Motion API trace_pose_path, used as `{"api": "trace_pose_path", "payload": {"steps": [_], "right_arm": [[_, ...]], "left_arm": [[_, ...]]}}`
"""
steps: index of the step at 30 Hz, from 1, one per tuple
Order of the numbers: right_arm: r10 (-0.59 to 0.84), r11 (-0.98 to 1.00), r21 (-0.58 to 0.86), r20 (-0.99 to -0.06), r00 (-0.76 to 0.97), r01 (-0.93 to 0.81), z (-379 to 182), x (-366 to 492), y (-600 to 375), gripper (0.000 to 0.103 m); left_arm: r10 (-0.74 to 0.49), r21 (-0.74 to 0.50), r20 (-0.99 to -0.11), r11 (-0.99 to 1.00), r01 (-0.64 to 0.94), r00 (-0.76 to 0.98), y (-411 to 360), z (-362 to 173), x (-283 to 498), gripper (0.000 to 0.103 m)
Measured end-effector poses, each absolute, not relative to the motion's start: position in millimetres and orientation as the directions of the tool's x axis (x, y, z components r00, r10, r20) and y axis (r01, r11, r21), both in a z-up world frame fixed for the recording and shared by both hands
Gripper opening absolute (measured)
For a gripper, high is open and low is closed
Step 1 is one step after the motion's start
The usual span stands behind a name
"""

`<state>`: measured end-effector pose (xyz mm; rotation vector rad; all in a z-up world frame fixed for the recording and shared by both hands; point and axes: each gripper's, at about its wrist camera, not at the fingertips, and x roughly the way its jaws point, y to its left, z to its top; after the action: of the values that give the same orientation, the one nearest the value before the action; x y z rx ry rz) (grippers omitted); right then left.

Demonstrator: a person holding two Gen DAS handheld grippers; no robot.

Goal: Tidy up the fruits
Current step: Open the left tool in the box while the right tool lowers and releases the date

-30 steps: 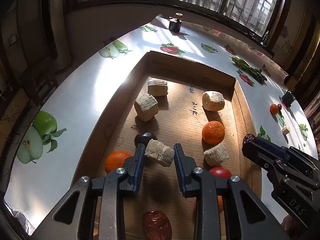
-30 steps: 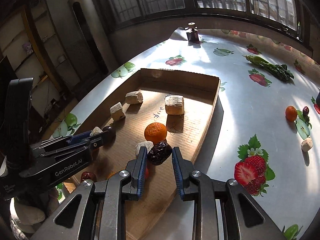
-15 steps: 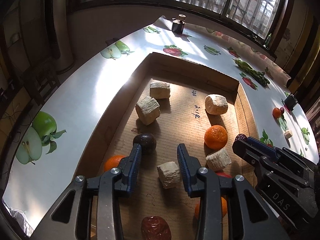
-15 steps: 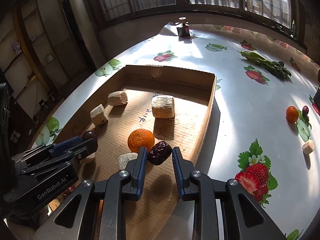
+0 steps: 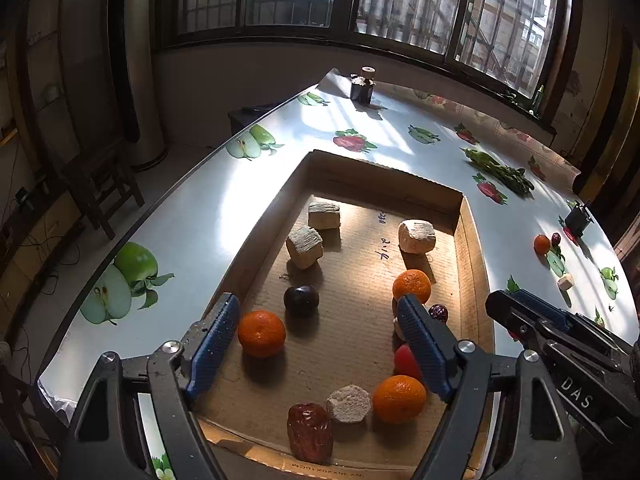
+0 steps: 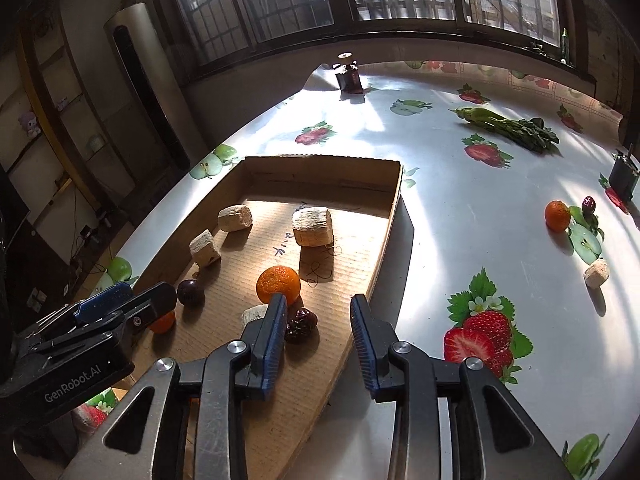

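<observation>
A shallow cardboard box [image 5: 384,172] [image 6: 320,166] holds three oranges [image 5: 261,333] [image 5: 412,286] [image 5: 399,398], a dark plum [image 5: 301,299], a red date [image 5: 310,432] and several beige chunks. My left gripper [image 5: 316,302] hovers over the box. Its jaws are opening wide with nothing between them, and a beige chunk [image 5: 349,403] lies loose below, near the front wall. My right gripper [image 6: 319,302] hangs over the box's right side. Its jaws are opening too, and the dark wrinkled date [image 6: 301,323] rests free on the cardboard beside its left finger [image 6: 276,320].
On the fruit-print tablecloth right of the box lie an orange [image 6: 557,215], a small dark date [image 6: 589,204] and a beige chunk [image 6: 596,274]. Green vegetables [image 6: 508,126] lie farther back. A black holder [image 6: 622,176] stands at the right edge, another [image 6: 350,74] at the far end.
The left gripper let go of the beige chunk, spread wide and rose. The right gripper let go of the dark date, which now lies on the box floor.
</observation>
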<state>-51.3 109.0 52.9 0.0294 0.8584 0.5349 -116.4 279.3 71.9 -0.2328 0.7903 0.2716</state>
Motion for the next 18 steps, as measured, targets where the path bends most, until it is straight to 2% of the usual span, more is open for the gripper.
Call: {"api": "trace_pose_path", "payload": {"steps": [1,3,6,18], "right_arm": [[0.458,0.873,0.241,-0.704,0.543,-0.424,56,-56,103,0.040],[0.452,0.882,0.249,-0.688,0.568,-0.400,63,-63,92,0.050],[0.438,0.895,0.264,-0.665,0.604,-0.359,70,-75,72,0.057],[0.437,0.899,0.336,-0.654,0.618,-0.282,69,-96,29,0.058]], "left_arm": [[0.159,-0.094,-0.715,0.943,-0.319,0.681,276,76,-119,0.084],[0.169,-0.077,-0.701,0.948,-0.309,0.693,268,82,-124,0.084],[0.199,-0.033,-0.688,0.952,-0.304,0.698,257,88,-129,0.084],[0.227,0.037,-0.657,0.962,-0.271,0.719,222,101,-146,0.084]]}}
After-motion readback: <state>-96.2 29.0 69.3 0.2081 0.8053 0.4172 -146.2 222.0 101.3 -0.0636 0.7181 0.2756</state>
